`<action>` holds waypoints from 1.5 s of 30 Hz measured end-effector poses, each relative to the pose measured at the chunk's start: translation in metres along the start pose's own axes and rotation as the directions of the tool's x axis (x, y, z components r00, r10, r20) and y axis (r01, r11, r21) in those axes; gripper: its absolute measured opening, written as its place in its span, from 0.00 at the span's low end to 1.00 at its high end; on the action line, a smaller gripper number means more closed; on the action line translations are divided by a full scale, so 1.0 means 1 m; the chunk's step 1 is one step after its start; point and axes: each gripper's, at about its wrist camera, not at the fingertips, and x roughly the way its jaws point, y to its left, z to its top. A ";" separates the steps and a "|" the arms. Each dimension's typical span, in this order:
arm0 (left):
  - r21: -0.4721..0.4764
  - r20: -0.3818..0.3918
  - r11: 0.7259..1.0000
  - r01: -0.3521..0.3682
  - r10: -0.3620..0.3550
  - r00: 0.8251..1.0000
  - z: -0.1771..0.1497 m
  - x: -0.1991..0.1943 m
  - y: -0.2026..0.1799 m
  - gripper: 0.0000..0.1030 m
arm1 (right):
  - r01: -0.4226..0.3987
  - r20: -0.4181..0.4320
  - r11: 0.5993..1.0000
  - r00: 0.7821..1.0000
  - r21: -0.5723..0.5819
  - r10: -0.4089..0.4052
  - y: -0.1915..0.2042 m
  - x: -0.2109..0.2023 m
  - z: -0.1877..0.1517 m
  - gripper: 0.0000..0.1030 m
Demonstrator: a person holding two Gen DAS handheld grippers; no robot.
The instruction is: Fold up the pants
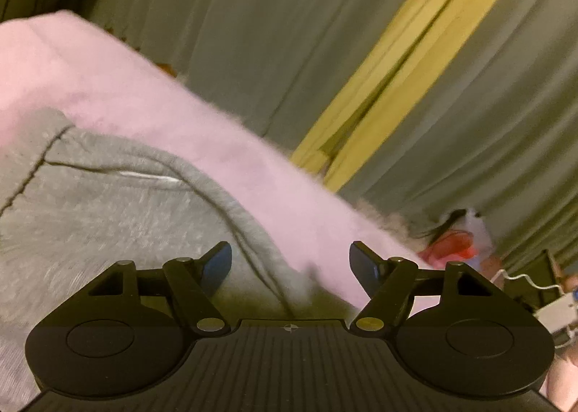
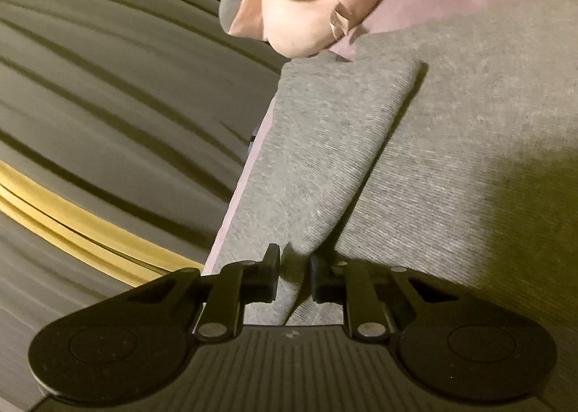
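The soft grey pants (image 2: 361, 159) are pinched at a fold ridge by the right claw (image 2: 294, 276); the left claw (image 1: 290, 264) is released above the hem.

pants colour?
Heather grey pants, clearest in the right wrist view.

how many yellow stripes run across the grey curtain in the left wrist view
2, side by side: a narrower upper-left stripe and a wider lower-right stripe, both running diagonally from the top right down to the pink blanket. More may lie outside the view.
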 end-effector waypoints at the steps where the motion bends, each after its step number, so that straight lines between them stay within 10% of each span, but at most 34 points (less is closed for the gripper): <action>1: -0.017 -0.014 1.000 -0.018 0.018 1.000 0.002 0.010 0.004 0.79 | -0.007 -0.001 1.000 1.000 0.013 0.007 -0.003 -0.002 -0.001 0.16; 4: -0.059 -0.023 0.998 -0.018 0.017 1.000 0.006 0.027 0.012 0.73 | -0.019 0.016 0.999 1.000 0.031 0.019 -0.005 0.002 0.000 0.16; 7: -0.055 -0.033 0.997 -0.047 0.046 0.998 0.007 0.037 0.015 0.19 | -0.024 0.028 1.000 0.999 0.011 0.024 -0.002 -0.005 -0.007 0.16; 8: -0.058 -0.042 0.996 -0.068 0.066 0.997 0.007 0.038 0.017 0.14 | -0.019 0.028 1.000 0.999 0.003 0.019 -0.001 -0.004 -0.007 0.14; 21: -0.042 0.096 0.994 0.101 -0.096 0.991 -0.011 -0.114 0.032 0.11 | 0.028 0.010 0.990 0.999 0.140 -0.030 -0.007 -0.021 0.017 0.05; 28: -0.022 0.149 0.972 0.234 -0.228 0.962 -0.058 -0.224 0.068 0.11 | -0.073 0.115 0.997 0.991 -0.031 0.076 0.031 -0.136 0.070 0.04; 33: -0.089 0.081 0.984 0.153 -0.145 0.986 -0.135 -0.255 0.131 0.11 | 0.034 0.169 0.994 0.986 -0.101 -0.017 0.003 -0.209 0.085 0.03; 36: -0.079 0.002 0.996 0.044 -0.044 0.999 -0.169 -0.253 0.161 0.07 | 0.160 0.062 0.981 0.986 -0.112 -0.154 -0.025 -0.212 0.084 0.03; 39: -0.037 0.007 0.999 -0.024 0.024 1.000 -0.175 -0.255 0.168 0.11 | 0.237 -0.043 0.953 0.968 -0.186 -0.249 -0.033 -0.202 0.067 0.07; 43: -0.103 0.092 0.995 -0.014 0.024 0.995 -0.158 -0.254 0.167 0.76 | 0.233 -0.102 0.962 0.963 -0.140 -0.248 -0.040 -0.188 0.052 0.18; 45: -0.112 0.135 0.994 -0.005 0.020 0.991 -0.149 -0.249 0.165 0.80 | 0.213 -0.113 0.971 0.968 -0.106 -0.225 -0.042 -0.181 0.050 0.42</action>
